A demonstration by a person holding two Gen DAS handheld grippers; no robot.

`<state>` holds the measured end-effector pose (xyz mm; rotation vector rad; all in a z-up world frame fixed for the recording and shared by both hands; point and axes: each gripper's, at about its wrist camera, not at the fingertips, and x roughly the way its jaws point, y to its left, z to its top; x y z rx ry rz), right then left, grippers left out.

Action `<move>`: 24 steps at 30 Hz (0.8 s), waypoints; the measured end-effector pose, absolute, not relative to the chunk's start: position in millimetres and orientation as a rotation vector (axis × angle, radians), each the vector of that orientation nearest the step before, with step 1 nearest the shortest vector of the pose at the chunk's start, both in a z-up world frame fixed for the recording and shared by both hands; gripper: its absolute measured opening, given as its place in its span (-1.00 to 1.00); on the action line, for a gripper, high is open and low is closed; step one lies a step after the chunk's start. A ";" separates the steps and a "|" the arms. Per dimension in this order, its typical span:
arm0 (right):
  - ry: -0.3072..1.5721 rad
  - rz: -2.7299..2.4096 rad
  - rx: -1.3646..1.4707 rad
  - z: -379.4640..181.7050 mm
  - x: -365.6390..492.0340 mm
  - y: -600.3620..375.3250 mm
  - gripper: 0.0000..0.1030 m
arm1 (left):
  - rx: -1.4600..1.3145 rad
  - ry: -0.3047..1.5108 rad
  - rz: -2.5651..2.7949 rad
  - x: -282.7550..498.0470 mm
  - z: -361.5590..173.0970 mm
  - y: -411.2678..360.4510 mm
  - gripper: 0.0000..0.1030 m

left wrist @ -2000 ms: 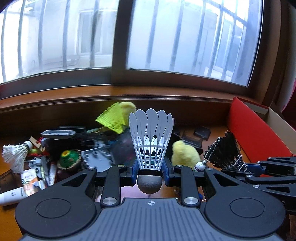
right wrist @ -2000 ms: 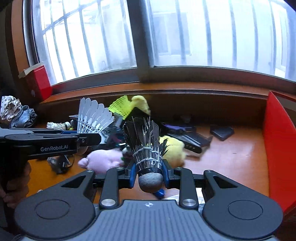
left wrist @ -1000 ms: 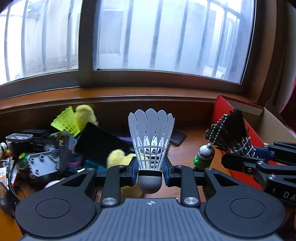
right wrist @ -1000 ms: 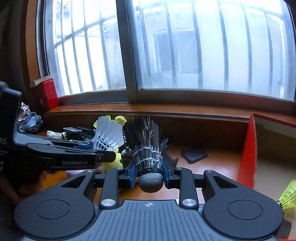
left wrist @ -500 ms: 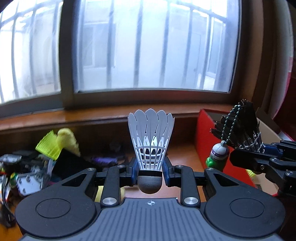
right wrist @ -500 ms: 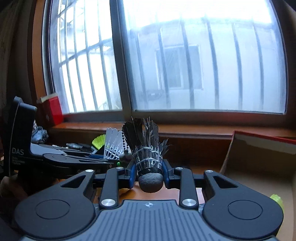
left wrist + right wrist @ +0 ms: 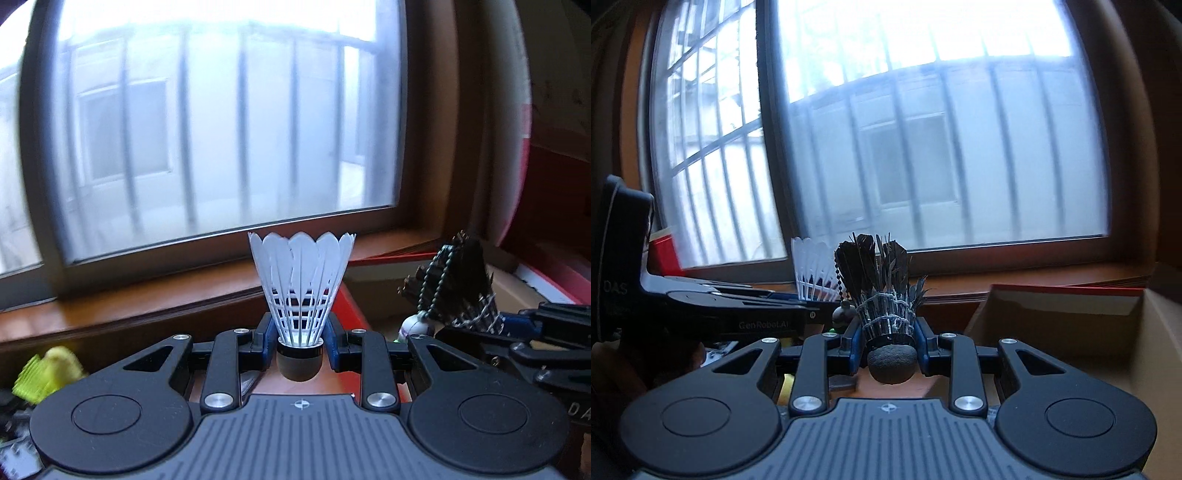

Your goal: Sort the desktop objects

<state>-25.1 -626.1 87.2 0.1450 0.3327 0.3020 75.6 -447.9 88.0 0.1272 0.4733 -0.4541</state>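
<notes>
My left gripper (image 7: 300, 341) is shut on a white shuttlecock (image 7: 301, 284), which stands feathers up between the blue pads. My right gripper (image 7: 891, 341) is shut on a black shuttlecock (image 7: 882, 291) with frayed feathers; a bead chain with a small charm (image 7: 843, 314) hangs at its left. In the left wrist view the black shuttlecock (image 7: 456, 284) and the right gripper's body show at the right, over a red-walled cardboard box (image 7: 509, 280). In the right wrist view the white shuttlecock (image 7: 812, 273) pokes up left of centre, and the box's brown inside (image 7: 1071, 332) lies ahead at the right.
A barred window and a wooden sill (image 7: 129, 306) fill the background of both views. A yellow shuttlecock and yellow plush (image 7: 48, 373) lie low at the left edge, with blurred clutter under them. A small red box (image 7: 663, 251) sits on the sill at far left.
Both grippers have swung right and tilted up, away from the desk clutter toward the red box. Each still holds its shuttlecock. The clutter has slid out at the left.
</notes>
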 end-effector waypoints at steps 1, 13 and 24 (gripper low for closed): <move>0.333 0.282 0.146 86.1 -24.5 -630.5 -0.41 | 0.129 0.472 -0.469 78.4 88.2 -453.8 -0.44; 0.348 0.037 0.174 66.9 -23.9 -685.9 -0.41 | 0.175 0.554 -0.661 91.0 64.3 -522.0 -0.44; 0.409 -0.099 0.198 42.2 -34.5 -717.4 -0.41 | 0.225 0.624 -0.763 78.6 45.9 -546.0 -0.44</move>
